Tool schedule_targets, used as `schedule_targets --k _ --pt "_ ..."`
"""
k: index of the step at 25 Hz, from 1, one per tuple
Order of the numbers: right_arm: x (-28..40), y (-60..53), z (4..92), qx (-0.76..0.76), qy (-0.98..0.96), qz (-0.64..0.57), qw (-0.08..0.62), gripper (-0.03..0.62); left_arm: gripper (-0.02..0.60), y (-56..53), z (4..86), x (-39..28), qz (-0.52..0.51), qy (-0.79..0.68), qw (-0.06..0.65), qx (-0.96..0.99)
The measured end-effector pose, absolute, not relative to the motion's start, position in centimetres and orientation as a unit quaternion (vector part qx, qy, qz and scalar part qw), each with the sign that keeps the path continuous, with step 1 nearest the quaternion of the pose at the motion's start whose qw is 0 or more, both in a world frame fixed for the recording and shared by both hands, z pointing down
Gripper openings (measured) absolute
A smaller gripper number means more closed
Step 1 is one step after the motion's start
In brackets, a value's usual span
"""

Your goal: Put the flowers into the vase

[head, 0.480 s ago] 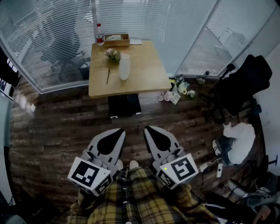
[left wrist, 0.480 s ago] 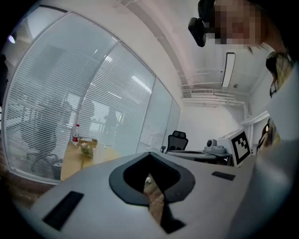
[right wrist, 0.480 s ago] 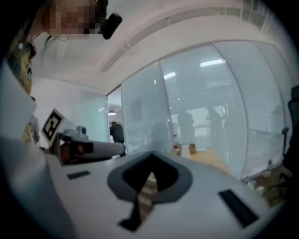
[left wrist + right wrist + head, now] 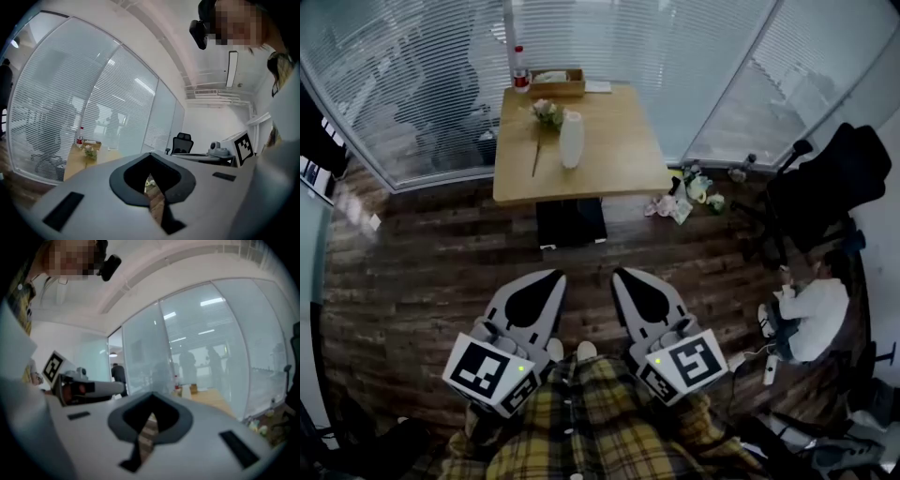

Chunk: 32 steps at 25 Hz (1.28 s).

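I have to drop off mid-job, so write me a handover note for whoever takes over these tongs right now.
Left tongs: shut, empty, held close to the body.
Right tongs: shut, empty, alongside the left.
Flowers: lying on the wooden table across the floor, just left of the upright white vase.
Done: nothing yet; the flowers are not in the vase.
Left: go to the table, pick up the flowers, put them stem-first into the vase.

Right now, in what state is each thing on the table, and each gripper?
Vase: upright on the table, nothing standing in it.
Flowers: lying flat, left of the vase.
Bottle: upright, at the table's far edge.
Left gripper: shut, empty.
Right gripper: shut, empty.
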State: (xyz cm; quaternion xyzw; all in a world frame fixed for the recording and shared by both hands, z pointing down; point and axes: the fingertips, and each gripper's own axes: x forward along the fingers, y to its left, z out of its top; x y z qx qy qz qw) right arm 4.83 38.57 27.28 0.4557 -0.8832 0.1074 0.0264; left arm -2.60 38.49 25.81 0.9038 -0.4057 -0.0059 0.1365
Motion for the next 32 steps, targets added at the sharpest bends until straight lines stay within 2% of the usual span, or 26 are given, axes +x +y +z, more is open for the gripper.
schedule_targets --k 20,32 --pt "8.7 38.3 28.5 0.423 -0.897 0.124 0.023 0.012 0.011 38.5 26.0 -1.7 -0.009 -0.46 0.139 0.877" --pt "6.1 30.8 29.1 0.434 -0.891 0.131 0.029 0.012 0.009 30.5 26.0 -4.9 -0.017 -0.451 0.137 0.882"
